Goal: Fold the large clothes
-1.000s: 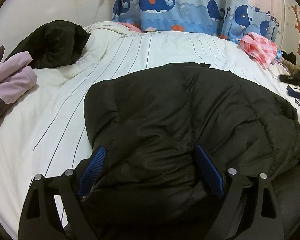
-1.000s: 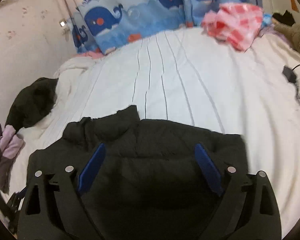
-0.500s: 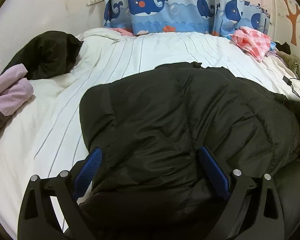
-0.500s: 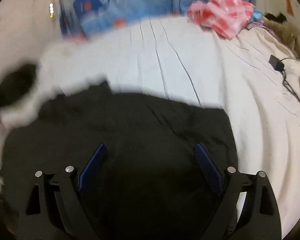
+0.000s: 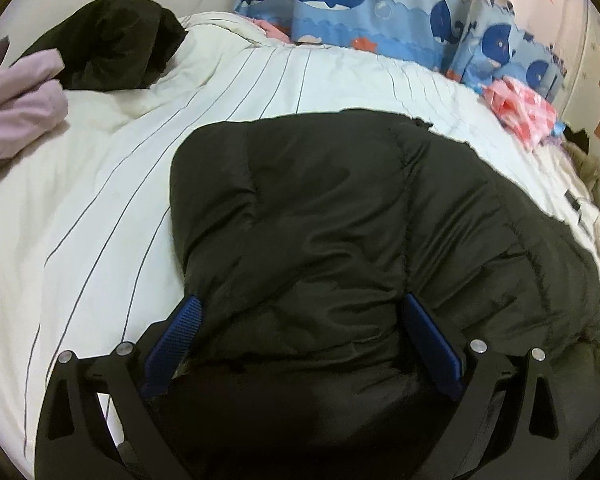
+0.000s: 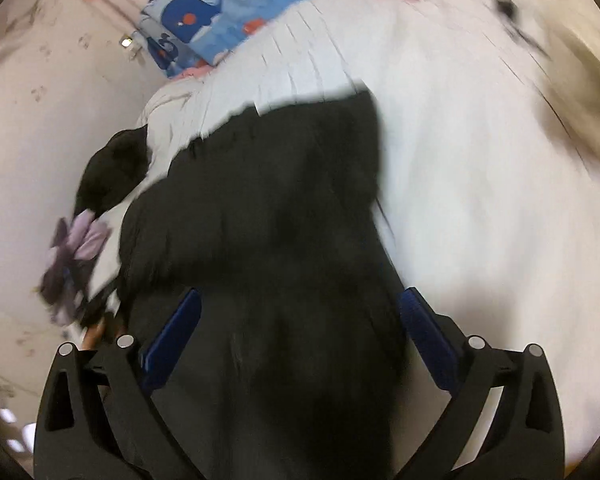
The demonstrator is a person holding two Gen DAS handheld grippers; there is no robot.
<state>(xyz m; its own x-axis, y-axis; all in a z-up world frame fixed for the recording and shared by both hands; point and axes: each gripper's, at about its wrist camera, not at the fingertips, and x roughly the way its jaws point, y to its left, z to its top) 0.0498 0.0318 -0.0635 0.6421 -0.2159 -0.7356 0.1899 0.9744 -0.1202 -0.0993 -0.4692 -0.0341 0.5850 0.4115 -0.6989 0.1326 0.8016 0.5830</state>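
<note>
A large black puffy jacket [image 5: 340, 208] lies spread on the white striped bed [image 5: 100, 200]. My left gripper [image 5: 300, 300] hovers over its near edge, jaws wide, and the padded fabric bulges up between the blue pads [image 5: 172, 340] without being pinched. In the blurred right wrist view the same jacket [image 6: 268, 200] runs slantwise up the picture. My right gripper [image 6: 302, 292] is over its near part, its jaws opening. Dark cloth fills the gap between them, not clamped.
A bundled black garment [image 5: 112, 40] and a lilac one [image 5: 20, 108] lie at the bed's far left. A whale-print curtain [image 5: 340, 8] hangs behind the bed. Pink checked cloth [image 5: 516, 108] and other items crowd the right edge. Bare sheet [image 6: 480, 200] lies right of the jacket.
The right wrist view has swung fast and rolled, so the jacket now lies slantwise and blurred. Both pairs of jaws stand a little wider. The left view has shifted slightly.
</note>
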